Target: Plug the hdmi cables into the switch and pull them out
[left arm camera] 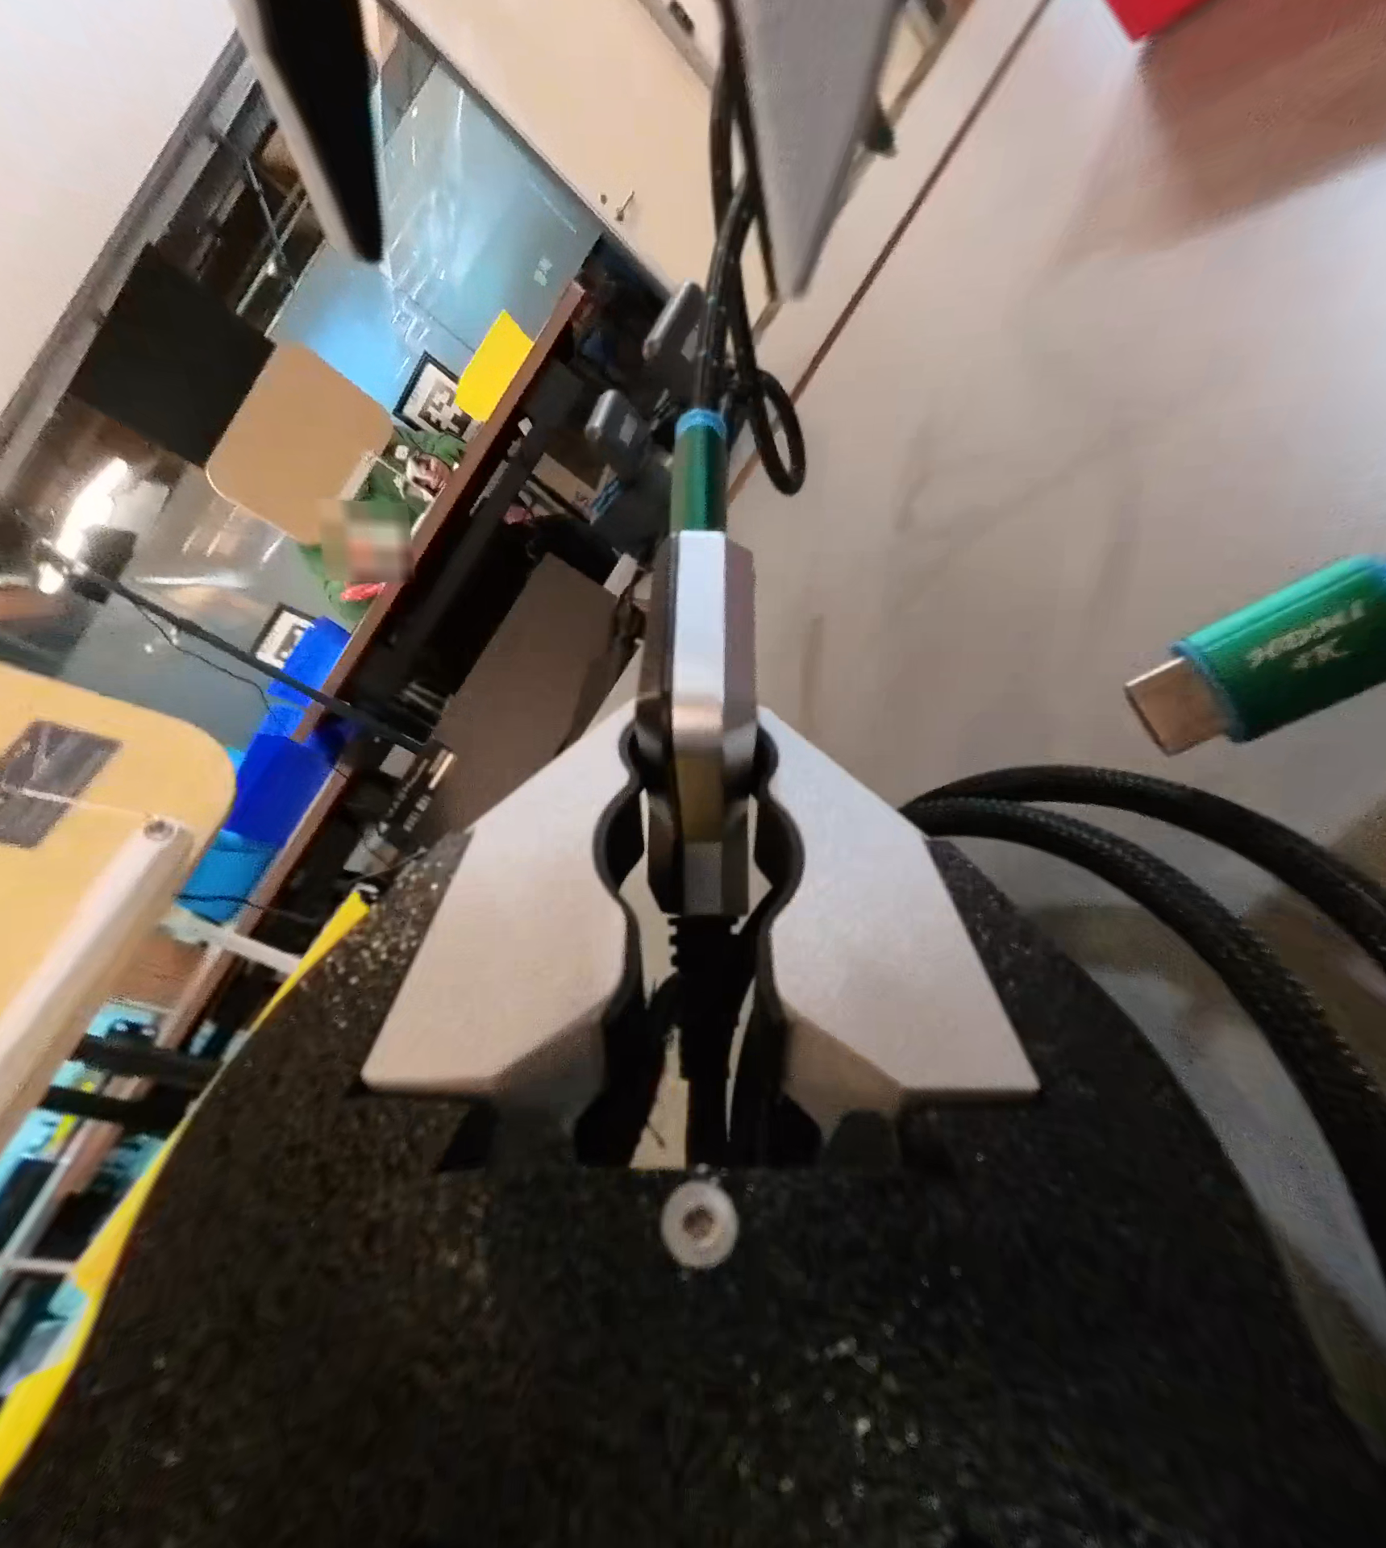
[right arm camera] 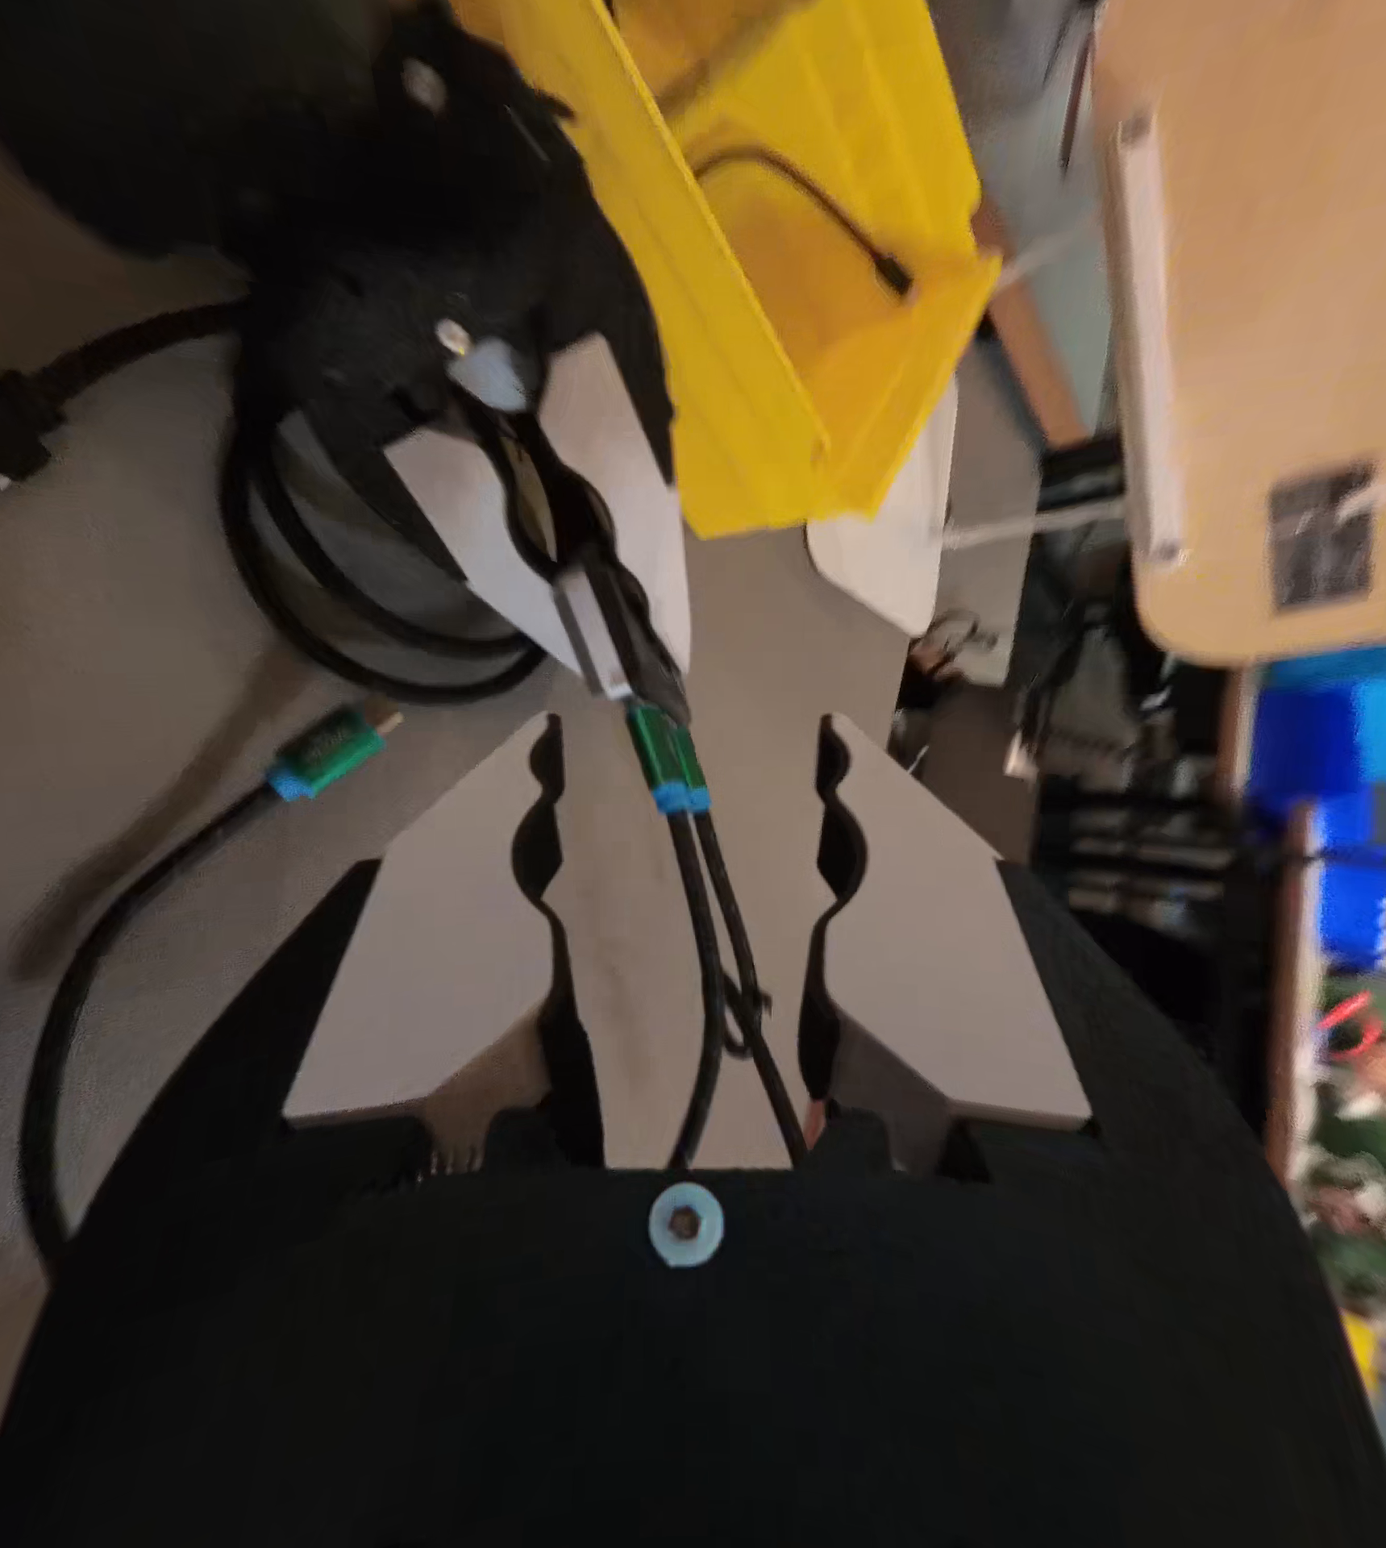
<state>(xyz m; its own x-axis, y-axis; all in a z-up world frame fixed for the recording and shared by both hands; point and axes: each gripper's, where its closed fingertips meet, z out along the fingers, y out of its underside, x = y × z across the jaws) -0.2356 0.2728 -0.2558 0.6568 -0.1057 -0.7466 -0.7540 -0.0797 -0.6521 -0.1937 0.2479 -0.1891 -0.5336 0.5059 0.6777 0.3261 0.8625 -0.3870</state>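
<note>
My left gripper (left arm camera: 702, 741) is shut on a slim silver switch (left arm camera: 706, 637) and holds it edge-on. A green plug with a blue collar (left arm camera: 702, 477) sits in the switch's far end. In the right wrist view, the left gripper (right arm camera: 631, 662) holds the switch (right arm camera: 593, 632) with two green plugs (right arm camera: 664, 758) in it side by side. Their black cables (right arm camera: 706, 905) run back between my fingers. My right gripper (right arm camera: 689, 729) is open, with the plugs in the gap and touching neither finger. A third green plug (left arm camera: 1301, 662) lies loose on the table, also in the right wrist view (right arm camera: 329, 750).
A coil of black braided cable (left arm camera: 1192, 888) lies on the grey table (left arm camera: 1091, 419) beside the left gripper; it shows in the right wrist view (right arm camera: 371, 620) too. A yellow bin (right arm camera: 765, 251) stands just behind the left gripper. Wooden chairs (right arm camera: 1276, 293) and blue bins (right arm camera: 1326, 754) stand off the table.
</note>
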